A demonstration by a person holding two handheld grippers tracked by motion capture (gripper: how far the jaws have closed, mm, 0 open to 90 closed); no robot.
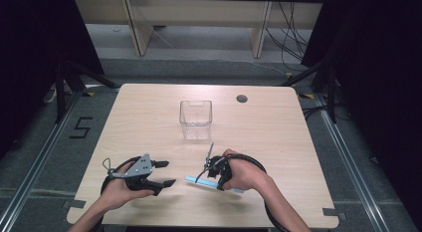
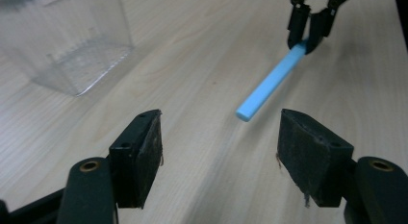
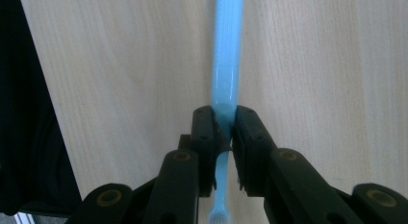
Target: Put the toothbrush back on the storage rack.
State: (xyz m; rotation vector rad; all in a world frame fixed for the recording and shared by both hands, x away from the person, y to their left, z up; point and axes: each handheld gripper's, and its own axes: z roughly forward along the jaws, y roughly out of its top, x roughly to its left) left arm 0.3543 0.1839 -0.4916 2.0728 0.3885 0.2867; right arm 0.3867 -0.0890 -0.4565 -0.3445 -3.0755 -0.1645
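A light blue toothbrush is clamped between the jaws of my right gripper, handle pointing away and the small brush head near the camera. In the high view the right gripper holds the toothbrush low over the table's front middle. My left gripper stands open to its left with nothing between its fingers. In the left gripper view the open left gripper faces the free end of the toothbrush, which the right gripper grips farther off. A clear plastic container stands upright at the table's middle.
The light wooden table has a round cable hole near its back edge. The clear container is at the upper left in the left gripper view. Black stands and cables flank the table on the floor.
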